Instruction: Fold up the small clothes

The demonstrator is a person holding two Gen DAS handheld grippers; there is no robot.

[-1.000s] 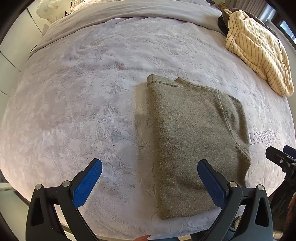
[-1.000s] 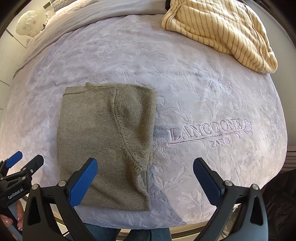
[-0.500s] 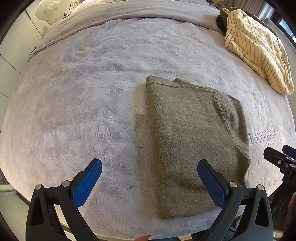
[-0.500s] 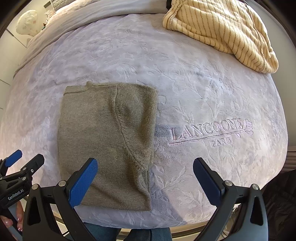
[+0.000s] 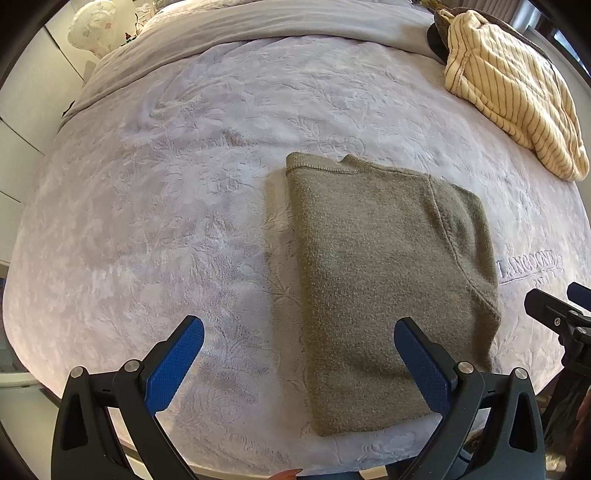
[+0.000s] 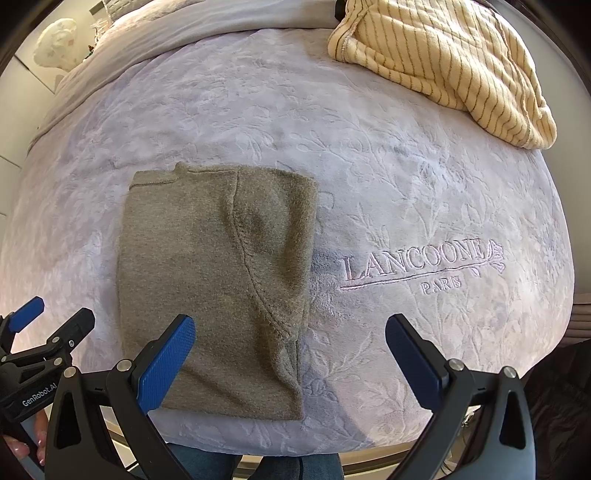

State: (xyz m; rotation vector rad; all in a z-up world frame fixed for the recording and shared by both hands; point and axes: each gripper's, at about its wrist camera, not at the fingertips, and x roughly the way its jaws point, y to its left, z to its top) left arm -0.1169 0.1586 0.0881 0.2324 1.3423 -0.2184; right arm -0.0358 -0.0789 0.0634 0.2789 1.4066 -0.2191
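An olive-green knit sweater (image 5: 380, 280) lies folded into a long rectangle on the bed, a sleeve laid over its right side; it also shows in the right wrist view (image 6: 218, 280). My left gripper (image 5: 299, 358) is open and empty, held above the sweater's near left edge. My right gripper (image 6: 290, 354) is open and empty, above the sweater's near right corner. The right gripper shows at the far right of the left wrist view (image 5: 557, 310), and the left gripper at the far left of the right wrist view (image 6: 40, 332).
The bed is covered by a pale lilac embossed blanket (image 5: 166, 206) with "LANCOONE PARIS" stitching (image 6: 421, 262). A cream striped garment (image 5: 517, 88) lies bunched at the far right (image 6: 443, 62). A white bust (image 5: 92, 29) stands beyond the bed's far left corner.
Both grippers stay open and nearly still. The views have shifted only slightly, with the sweater lying as it was.
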